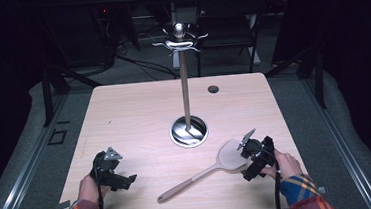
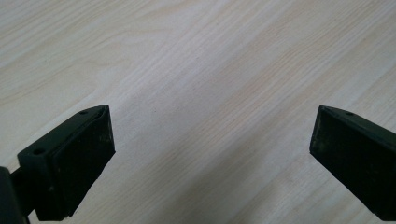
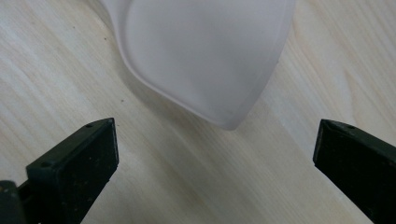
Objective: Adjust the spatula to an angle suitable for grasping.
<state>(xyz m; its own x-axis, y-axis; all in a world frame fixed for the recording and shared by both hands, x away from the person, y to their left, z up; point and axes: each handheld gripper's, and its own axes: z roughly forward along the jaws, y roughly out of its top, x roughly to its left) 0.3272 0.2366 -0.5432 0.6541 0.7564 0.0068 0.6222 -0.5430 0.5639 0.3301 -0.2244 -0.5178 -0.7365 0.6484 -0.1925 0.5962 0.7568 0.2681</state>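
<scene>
Item 1, right gripper (image 3: pixel 215 158): jaws wide, holding nothing; bare table (image 3: pixel 56 70) between them.

Item 2, spatula (image 3: pixel 205 56): pale blade just ahead of those jaws, its corner pointing into the gap but not yet between them. From above we see the spatula (image 1: pixel 206 172) flat, handle running away toward the left gripper.

Item 3, left gripper (image 2: pixel 210 154): jaws wide, empty, only wood grain ahead; well apart from the handle.

Item 4, stand (image 1: pixel 185 89): upright pole with hooks on a round base, beyond both grippers.

Risk, as we judge it: the thin blade lies flush, so closing jaws may skid over it or push it away.
</scene>
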